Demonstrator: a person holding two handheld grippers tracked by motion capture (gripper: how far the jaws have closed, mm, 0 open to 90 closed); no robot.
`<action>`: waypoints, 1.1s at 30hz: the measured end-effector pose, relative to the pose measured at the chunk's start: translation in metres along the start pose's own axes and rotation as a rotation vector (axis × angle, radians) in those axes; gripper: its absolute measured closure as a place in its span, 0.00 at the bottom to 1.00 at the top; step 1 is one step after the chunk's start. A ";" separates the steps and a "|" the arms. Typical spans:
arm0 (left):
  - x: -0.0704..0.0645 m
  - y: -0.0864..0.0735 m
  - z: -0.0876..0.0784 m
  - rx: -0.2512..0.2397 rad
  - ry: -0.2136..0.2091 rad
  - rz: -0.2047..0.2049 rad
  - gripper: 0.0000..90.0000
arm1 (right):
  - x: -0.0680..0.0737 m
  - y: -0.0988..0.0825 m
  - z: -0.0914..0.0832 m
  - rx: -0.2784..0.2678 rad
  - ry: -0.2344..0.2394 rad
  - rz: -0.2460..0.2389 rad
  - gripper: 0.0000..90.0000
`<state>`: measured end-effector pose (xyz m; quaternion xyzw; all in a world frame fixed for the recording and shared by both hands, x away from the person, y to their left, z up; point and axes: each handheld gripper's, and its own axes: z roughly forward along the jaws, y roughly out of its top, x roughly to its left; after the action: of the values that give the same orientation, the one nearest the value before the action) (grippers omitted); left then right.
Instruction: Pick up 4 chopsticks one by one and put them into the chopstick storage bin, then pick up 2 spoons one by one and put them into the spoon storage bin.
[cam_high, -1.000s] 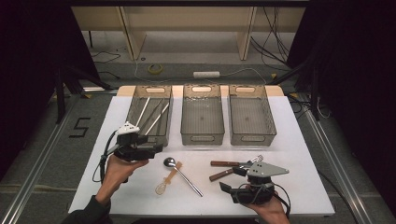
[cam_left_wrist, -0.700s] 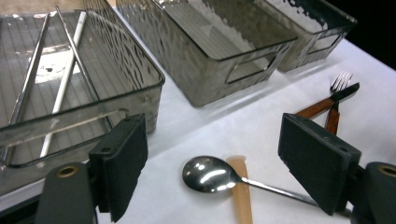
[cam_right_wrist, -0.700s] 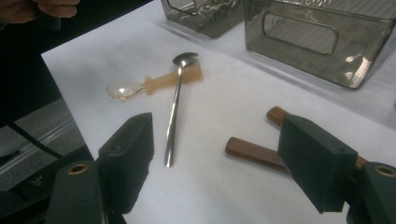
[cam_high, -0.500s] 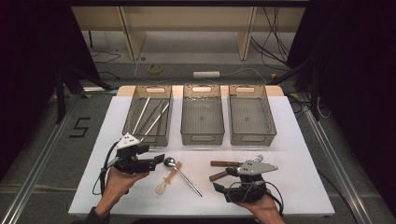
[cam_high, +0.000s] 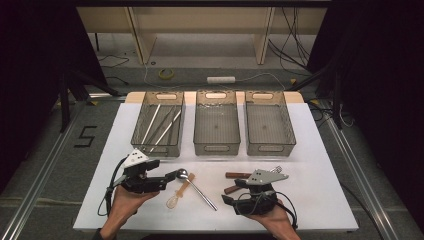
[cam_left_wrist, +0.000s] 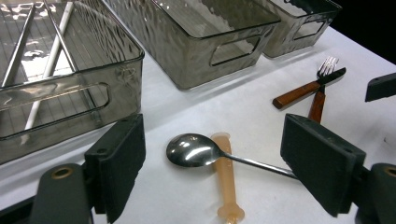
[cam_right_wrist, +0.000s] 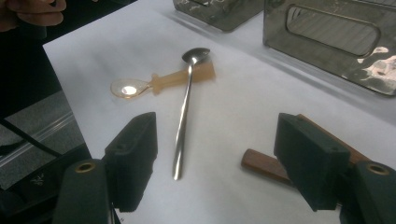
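A metal spoon (cam_high: 197, 190) lies across a translucent orange plastic spoon (cam_high: 180, 192) on the white table, front middle. My left gripper (cam_high: 167, 179) is open, its jaws pointing right at the spoon bowl (cam_left_wrist: 191, 150), which lies just ahead between them beside the plastic spoon (cam_left_wrist: 226, 182). My right gripper (cam_high: 231, 192) is open and points left; its jaws have just been closing a little with nothing pressed between them. In the right gripper view the metal spoon (cam_right_wrist: 184, 121) handle ends between the jaws of my right gripper (cam_right_wrist: 222, 158). A wooden handle (cam_right_wrist: 264, 165) lies by the right jaw.
Three smoky plastic trays stand in a row behind: the left tray (cam_high: 157, 147) holds several thin sticks (cam_high: 160, 125), with the middle tray (cam_high: 216, 147) and right tray (cam_high: 270, 147) beside it. A wooden-handled fork (cam_left_wrist: 303, 91) and a second wooden-handled utensil (cam_left_wrist: 317, 105) lie right of the spoons.
My left gripper has come down and nearer, from beside the left tray to the spoon bowl. My right gripper has shifted left toward the spoon handle.
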<state>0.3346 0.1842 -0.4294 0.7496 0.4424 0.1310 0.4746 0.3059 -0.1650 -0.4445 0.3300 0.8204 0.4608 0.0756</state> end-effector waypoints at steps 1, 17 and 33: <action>0.000 0.000 -0.001 0.005 -0.001 0.004 0.24 | 0.000 0.001 0.001 0.002 0.002 0.001 0.35; -0.004 -0.005 -0.011 -0.040 -0.005 0.017 0.23 | 0.005 0.010 0.024 0.044 0.027 -0.009 0.37; -0.009 -0.008 -0.016 -0.055 0.001 0.037 0.23 | 0.015 0.015 0.049 0.107 0.047 -0.033 0.37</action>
<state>0.3151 0.1879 -0.4258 0.7442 0.4249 0.1524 0.4924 0.3226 -0.1160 -0.4577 0.3090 0.8509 0.4224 0.0461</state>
